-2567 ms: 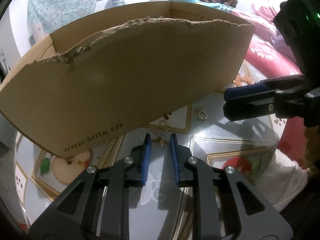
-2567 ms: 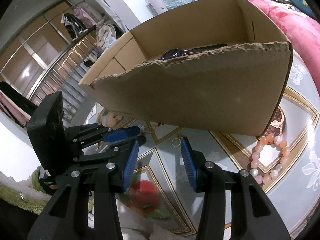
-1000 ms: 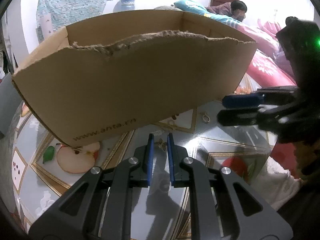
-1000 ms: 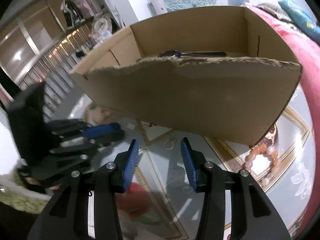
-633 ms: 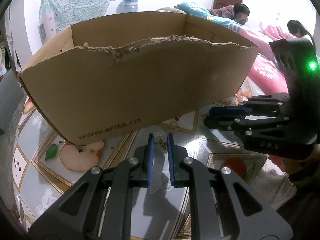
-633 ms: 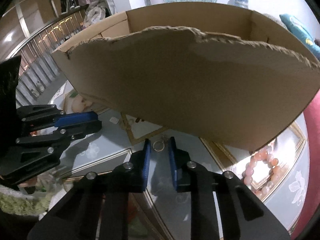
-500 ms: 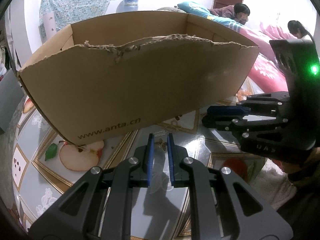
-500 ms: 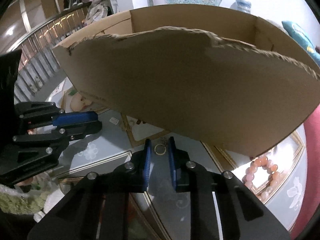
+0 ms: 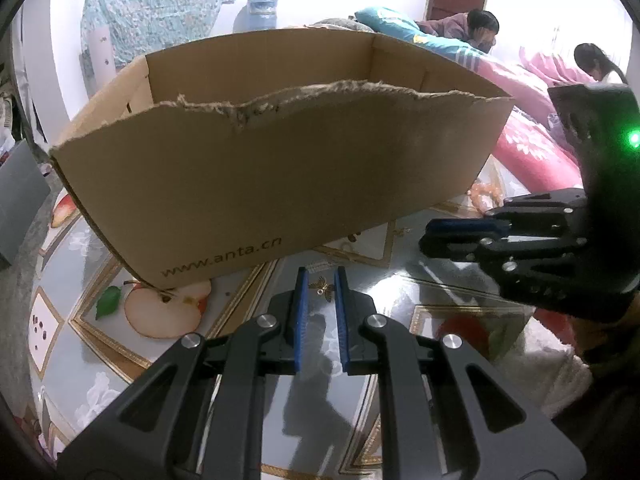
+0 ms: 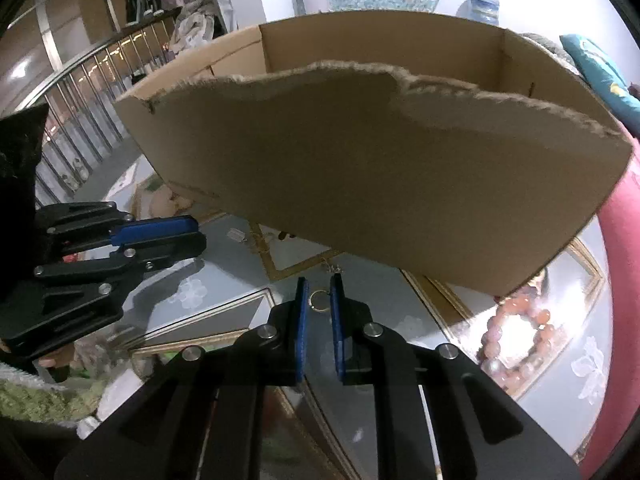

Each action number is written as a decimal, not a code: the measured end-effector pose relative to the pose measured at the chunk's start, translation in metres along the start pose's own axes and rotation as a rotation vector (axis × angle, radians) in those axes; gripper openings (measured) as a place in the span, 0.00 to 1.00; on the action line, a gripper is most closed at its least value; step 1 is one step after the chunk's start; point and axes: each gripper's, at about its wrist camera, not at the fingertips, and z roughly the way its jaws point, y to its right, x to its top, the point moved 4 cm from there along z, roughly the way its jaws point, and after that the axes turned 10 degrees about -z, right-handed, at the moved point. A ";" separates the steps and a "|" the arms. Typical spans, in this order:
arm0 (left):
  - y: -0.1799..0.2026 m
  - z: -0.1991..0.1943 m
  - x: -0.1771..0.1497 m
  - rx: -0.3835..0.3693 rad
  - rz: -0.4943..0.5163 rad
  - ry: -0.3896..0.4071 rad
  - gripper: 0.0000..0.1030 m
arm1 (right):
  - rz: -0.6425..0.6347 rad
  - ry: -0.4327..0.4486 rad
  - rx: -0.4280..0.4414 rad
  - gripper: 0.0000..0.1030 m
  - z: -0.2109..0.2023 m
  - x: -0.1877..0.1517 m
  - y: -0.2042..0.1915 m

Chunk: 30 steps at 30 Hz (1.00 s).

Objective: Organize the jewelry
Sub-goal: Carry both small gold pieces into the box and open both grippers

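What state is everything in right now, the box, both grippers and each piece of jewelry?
Cardboard box: open-topped, front edge torn.
Left gripper: shut on the small gold earring.
Right gripper: closing on the hoop earring.
Bead bracelet: lying on the table beside the box.

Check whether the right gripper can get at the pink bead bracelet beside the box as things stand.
Probably not right now. The right gripper is closing around a small gold ring, so it is occupied. The pink bead bracelet lies open on the table off to its right, past the cardboard box corner, unblocked otherwise.
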 end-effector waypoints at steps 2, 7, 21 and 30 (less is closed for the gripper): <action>0.002 -0.008 0.003 -0.019 -0.006 0.015 0.12 | 0.001 0.035 0.015 0.11 -0.015 0.007 0.000; 0.014 -0.052 0.030 -0.107 -0.004 0.112 0.12 | -0.036 0.165 0.019 0.11 -0.060 0.034 -0.004; 0.008 -0.010 0.126 -0.092 -0.059 0.107 0.12 | 0.103 0.059 0.012 0.11 -0.025 0.110 0.059; -0.004 0.018 0.145 -0.078 -0.129 0.098 0.22 | 0.134 0.079 0.009 0.21 -0.028 0.107 0.073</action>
